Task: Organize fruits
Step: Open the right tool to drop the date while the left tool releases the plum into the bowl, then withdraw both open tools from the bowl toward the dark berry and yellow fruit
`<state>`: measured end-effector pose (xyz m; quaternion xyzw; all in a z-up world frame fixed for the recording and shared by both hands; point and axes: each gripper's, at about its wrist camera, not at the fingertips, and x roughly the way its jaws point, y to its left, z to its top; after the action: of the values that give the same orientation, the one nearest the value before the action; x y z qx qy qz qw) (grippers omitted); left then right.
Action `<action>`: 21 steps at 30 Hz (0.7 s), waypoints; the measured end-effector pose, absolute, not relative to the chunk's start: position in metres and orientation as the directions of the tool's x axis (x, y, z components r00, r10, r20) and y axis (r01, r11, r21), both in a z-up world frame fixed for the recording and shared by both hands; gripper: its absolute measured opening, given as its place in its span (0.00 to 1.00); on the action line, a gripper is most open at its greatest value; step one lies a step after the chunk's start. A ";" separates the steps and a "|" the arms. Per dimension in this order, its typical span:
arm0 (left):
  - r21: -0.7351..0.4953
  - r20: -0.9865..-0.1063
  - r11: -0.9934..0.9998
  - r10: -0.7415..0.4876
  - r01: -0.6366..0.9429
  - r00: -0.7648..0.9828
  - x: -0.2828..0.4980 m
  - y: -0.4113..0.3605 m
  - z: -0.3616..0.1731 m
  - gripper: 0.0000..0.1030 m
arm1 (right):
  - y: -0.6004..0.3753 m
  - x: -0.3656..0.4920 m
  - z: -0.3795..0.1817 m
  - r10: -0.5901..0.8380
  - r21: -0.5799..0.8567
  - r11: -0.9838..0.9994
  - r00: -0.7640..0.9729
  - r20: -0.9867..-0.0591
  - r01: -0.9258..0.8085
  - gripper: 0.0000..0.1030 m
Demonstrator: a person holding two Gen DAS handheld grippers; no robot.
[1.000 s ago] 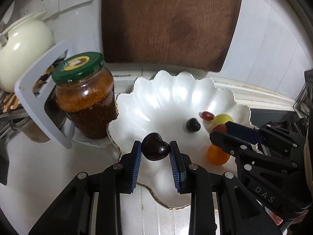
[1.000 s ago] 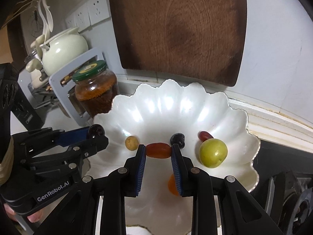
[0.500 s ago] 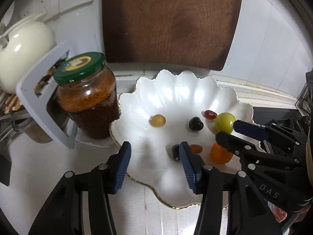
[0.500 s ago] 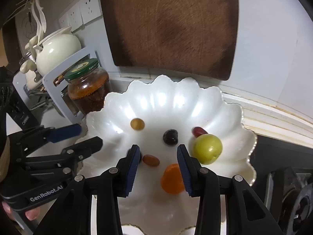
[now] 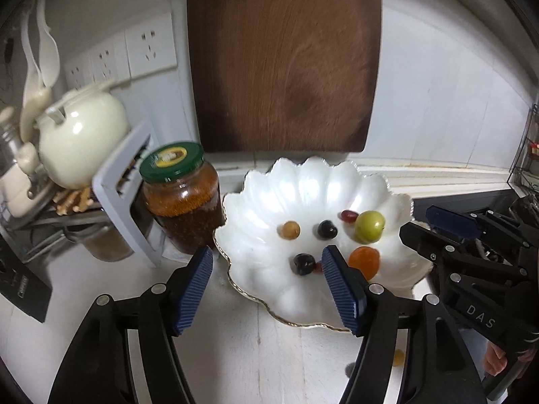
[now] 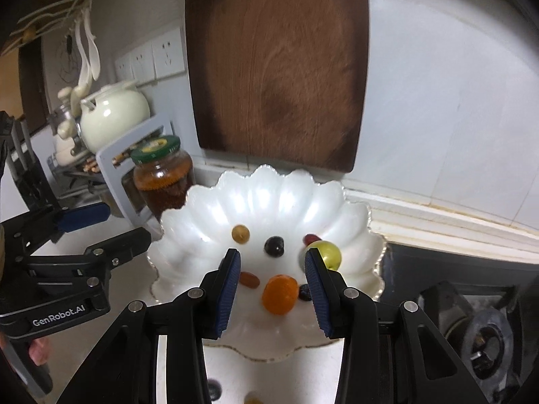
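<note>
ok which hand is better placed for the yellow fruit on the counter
right, likely: both tongs just opened, empty, but the yellow fruit sits between the arms of the right tongs and beside the left tongs.

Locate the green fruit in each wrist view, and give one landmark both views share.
Left wrist: green fruit lies at the right of the white dish, beside a small red fruit.
Right wrist: green fruit shows just beyond the right finger's tip.
Shared landmark: green-lidded jar.

White surface (image 5: 235, 353) carries a scalloped white dish (image 5: 266, 202). A green-lidded jar (image 5: 183, 202) stands just beside it. Two small loose fruits (image 5: 398, 357) lie nearer the camera.
</note>
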<state>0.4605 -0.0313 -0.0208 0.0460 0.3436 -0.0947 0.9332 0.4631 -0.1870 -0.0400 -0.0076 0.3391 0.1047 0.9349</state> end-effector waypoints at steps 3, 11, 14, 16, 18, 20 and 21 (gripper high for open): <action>0.028 -0.626 0.976 -0.151 0.216 0.765 0.446 -0.033 -0.010 0.69 | -0.192 0.450 -0.031 0.194 0.068 0.979 0.764 -0.615 -0.193 0.40; 0.045 -0.577 0.972 -0.163 0.230 0.800 0.408 -0.037 0.010 0.76 | -0.200 0.412 -0.011 0.196 0.077 0.980 0.799 -0.568 -0.186 0.40; 0.064 -0.558 0.971 -0.156 0.230 0.815 0.395 -0.038 0.014 0.80 | -0.203 0.399 -0.008 0.196 0.076 0.980 0.806 -0.558 -0.186 0.40; 0.074 -0.550 0.970 -0.155 0.233 0.820 0.387 -0.039 0.016 0.80 | -0.205 0.392 -0.007 0.195 0.073 0.980 0.809 -0.554 -0.187 0.40; 0.078 -0.546 0.969 -0.155 0.234 0.823 0.378 -0.039 0.018 0.80 | -0.207 0.385 -0.006 0.193 0.070 0.980 0.811 -0.552 -0.186 0.40; 0.080 -0.544 0.968 -0.158 0.238 0.824 0.371 -0.040 0.018 0.81 | -0.209 0.377 -0.006 0.193 0.067 0.980 0.813 -0.549 -0.187 0.40; 0.083 -0.542 0.967 -0.157 0.239 0.825 0.368 -0.040 0.017 0.81 | -0.209 0.374 -0.006 0.195 0.069 0.980 0.814 -0.547 -0.189 0.40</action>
<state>0.3679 -0.0399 0.0175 0.0740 0.2767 -0.1039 0.9525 0.3740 -0.2094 -0.0056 0.0056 0.2880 0.1008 0.9523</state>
